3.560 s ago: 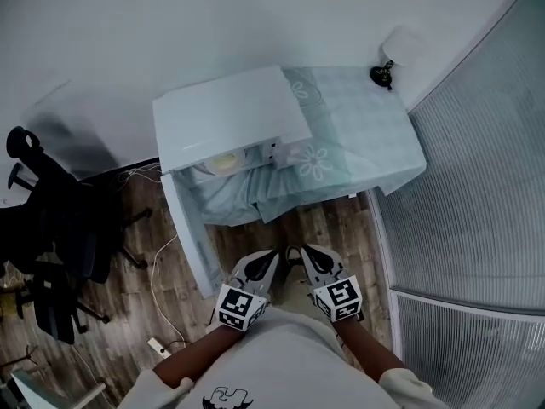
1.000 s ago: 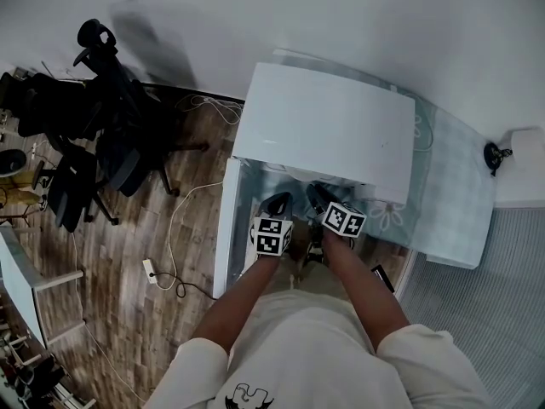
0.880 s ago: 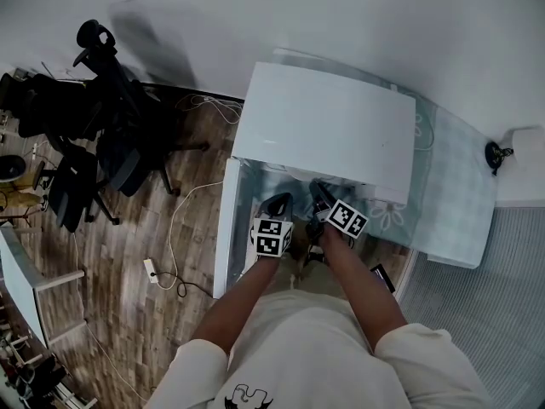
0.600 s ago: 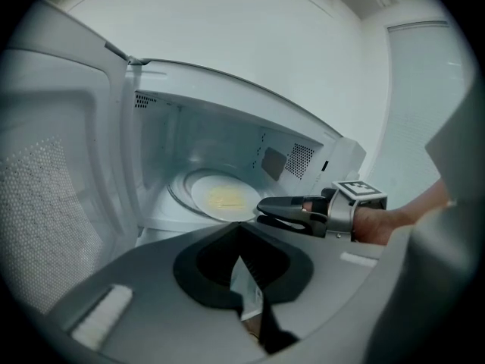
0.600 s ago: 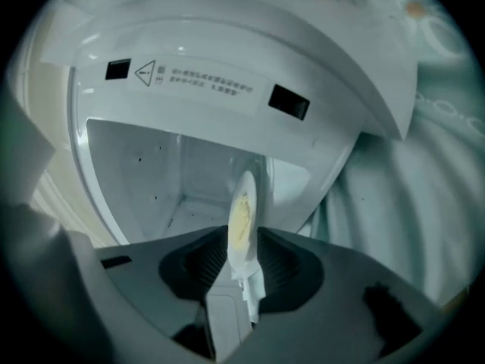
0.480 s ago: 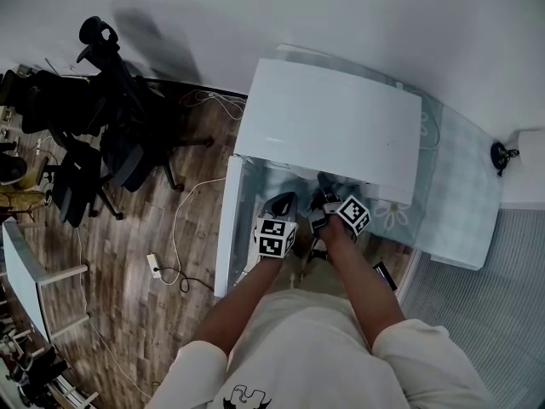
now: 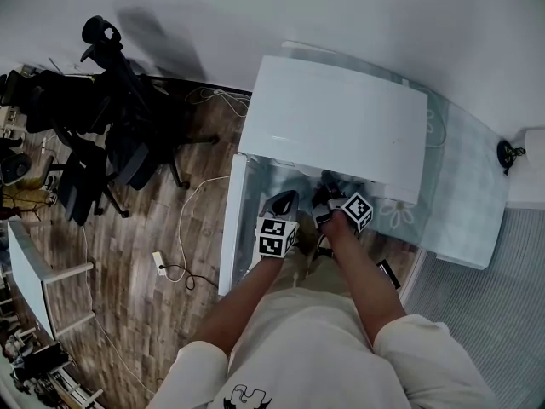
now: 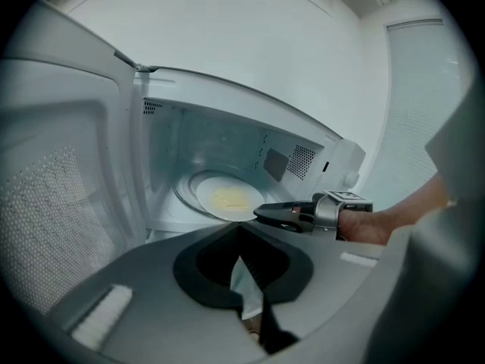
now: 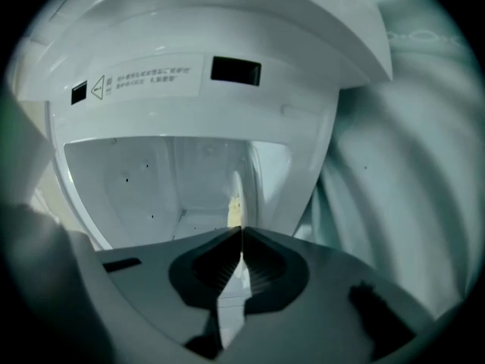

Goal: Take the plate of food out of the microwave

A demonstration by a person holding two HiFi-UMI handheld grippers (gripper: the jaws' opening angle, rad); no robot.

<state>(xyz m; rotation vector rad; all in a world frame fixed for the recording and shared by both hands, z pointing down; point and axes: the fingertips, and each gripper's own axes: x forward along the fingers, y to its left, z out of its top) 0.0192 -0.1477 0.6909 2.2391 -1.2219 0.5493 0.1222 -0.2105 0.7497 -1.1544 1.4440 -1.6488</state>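
Observation:
The white microwave (image 7: 332, 122) stands with its door (image 7: 232, 228) swung open to the left. Inside, a white plate (image 8: 220, 198) with pale yellow food lies on the turntable. My right gripper (image 8: 261, 214) reaches into the opening, turned on its side. Its jaws are closing on the plate's near rim, and the thin edge of the plate (image 9: 236, 192) runs between the tips of my right gripper (image 9: 241, 230). My left gripper (image 8: 239, 226) hangs just outside the opening, shut and empty, a little left of the right one (image 7: 328, 196).
The microwave sits on a table under a light-blue flowered cloth (image 7: 460, 203). Black office chairs (image 7: 94, 135) crowd the wood floor at the left, with cables (image 7: 183, 245) and a power strip (image 7: 160, 262). The open door (image 8: 61, 203) stands close on the left.
My right gripper has pushed forward into the microwave, rolled onto its side and closed on the plate's rim. The left gripper has stayed where it was.

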